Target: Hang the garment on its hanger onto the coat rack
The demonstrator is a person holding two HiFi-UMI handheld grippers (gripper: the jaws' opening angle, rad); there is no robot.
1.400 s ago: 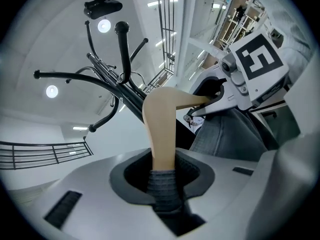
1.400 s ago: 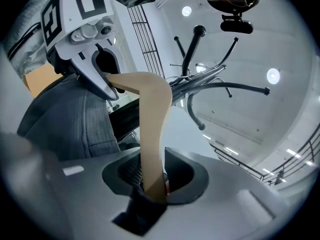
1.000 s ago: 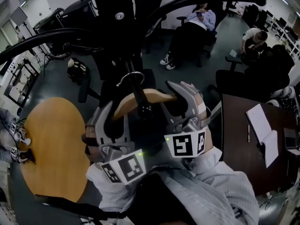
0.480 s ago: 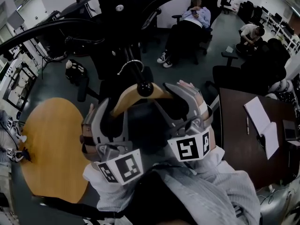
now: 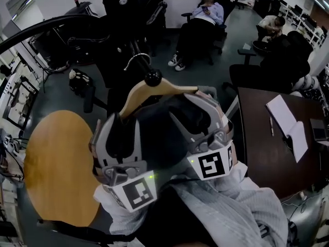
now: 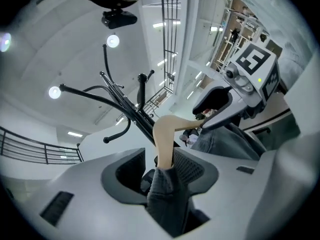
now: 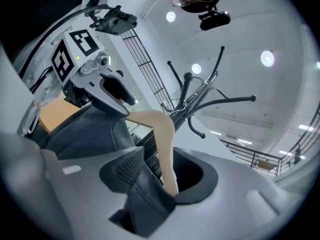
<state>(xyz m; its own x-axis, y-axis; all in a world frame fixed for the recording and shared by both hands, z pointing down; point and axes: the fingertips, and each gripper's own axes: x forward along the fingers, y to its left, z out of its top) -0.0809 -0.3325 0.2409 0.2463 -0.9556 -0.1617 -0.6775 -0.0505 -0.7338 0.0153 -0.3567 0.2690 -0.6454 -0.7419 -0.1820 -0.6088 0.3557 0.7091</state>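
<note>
We judge the job nearly done. The hanger (image 5: 154, 90) and its dark garment (image 5: 159, 133) sit at frame centre, hook seemingly over a coat rack (image 5: 115, 6) arm. Our left gripper (image 5: 122, 125) stands released around one shoulder, while the right gripper (image 5: 187, 104) is opening round the other — only withdrawing remains.

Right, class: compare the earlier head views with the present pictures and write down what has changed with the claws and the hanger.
Both claws let go. The left claw has spread off the pale wooden hanger, and the right claw is opening too. The hanger's shoulders and the dark grey garment still stand inside each claw, unclamped. Unchanged: the metal hook stays over the black knobbed rack peg.
</note>
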